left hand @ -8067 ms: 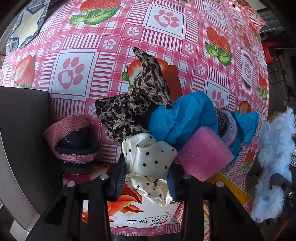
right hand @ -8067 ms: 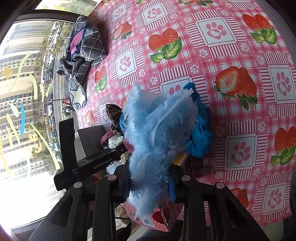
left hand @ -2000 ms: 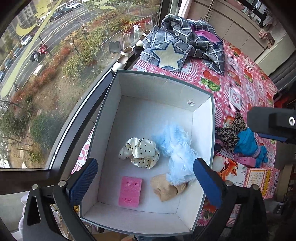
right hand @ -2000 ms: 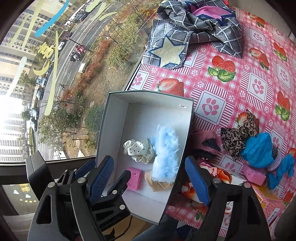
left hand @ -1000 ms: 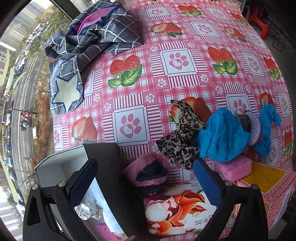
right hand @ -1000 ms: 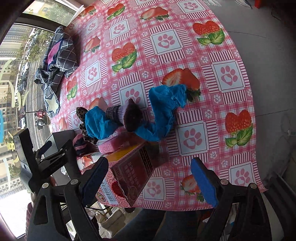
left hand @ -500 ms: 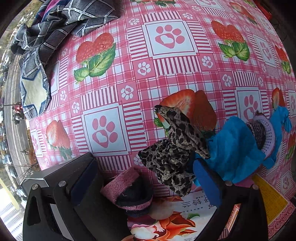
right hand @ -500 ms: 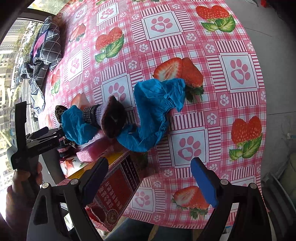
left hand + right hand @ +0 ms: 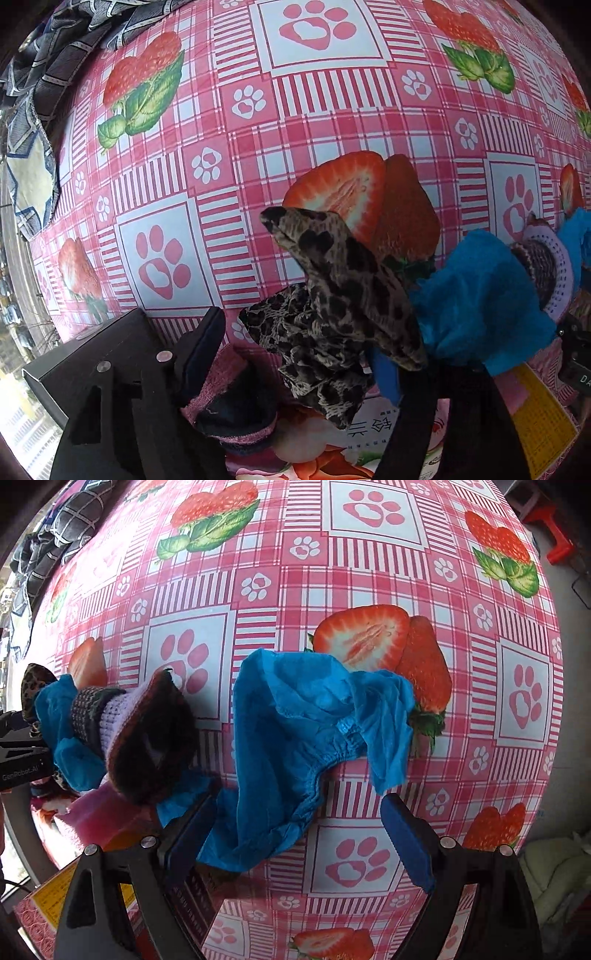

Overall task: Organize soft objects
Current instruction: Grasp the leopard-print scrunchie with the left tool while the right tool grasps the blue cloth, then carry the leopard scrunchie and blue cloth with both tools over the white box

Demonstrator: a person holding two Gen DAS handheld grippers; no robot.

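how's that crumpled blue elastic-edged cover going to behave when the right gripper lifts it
The blue cover looks thin and rumpled, so it will probably hang limp and drape rather than hold shape. Its gathered elastic edge may stretch and trail. It seems very light, and its left end lies against the knitted sock, which it might drag. The right gripper stands open over it.

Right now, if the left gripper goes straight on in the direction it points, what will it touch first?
Most likely the leopard-print cloth. It lies bunched between the fingers of the left gripper, whose jaws are closing around it. The pink tablecloth is beyond it. Depth is hard to judge through the fisheye view.
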